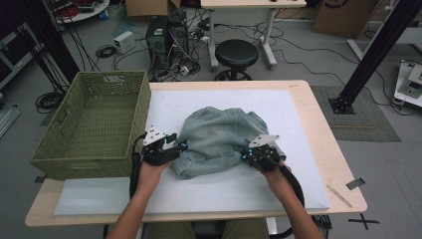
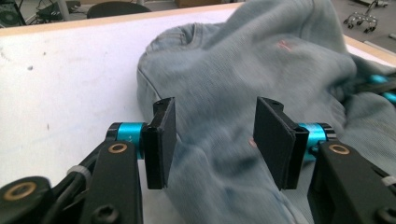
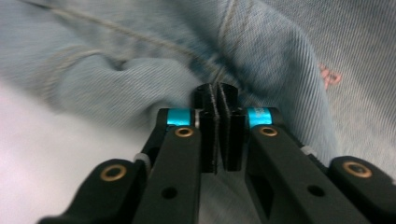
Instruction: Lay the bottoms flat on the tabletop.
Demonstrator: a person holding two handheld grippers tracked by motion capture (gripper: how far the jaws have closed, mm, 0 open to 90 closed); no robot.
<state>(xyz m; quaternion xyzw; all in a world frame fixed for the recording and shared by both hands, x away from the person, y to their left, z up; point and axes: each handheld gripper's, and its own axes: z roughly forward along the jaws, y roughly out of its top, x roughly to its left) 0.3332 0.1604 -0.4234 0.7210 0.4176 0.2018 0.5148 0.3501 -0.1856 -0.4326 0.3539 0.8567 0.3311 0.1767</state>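
Light-blue denim garment (image 1: 219,139), crumpled in a heap, lies on the white mat (image 1: 298,179) covering the desk, roughly mid-desk, nearer the front edge than the back. Green woven basket (image 1: 94,124) sits at the desk's left edge, just beside the heap, not touching as far as can be told.

Left gripper (image 1: 175,145) is at the heap's left side, near the front. In the left gripper view, left gripper (image 2: 215,140) has jaws about half open, a clear gap between pads; denim lies between & under them but the pads don't press on it. Fabric there is blurred.

Right gripper (image 1: 249,154) is at the heap's right-front edge. In the right gripper view, right gripper (image 3: 218,100) has jaws shut nearly pad to pad, tips buried against a denim fold by a seam. Looks pinched on a thin bit of cloth at the tips, tho the exact bite is hard to make out.

Both hands come in from the desk's front edge.
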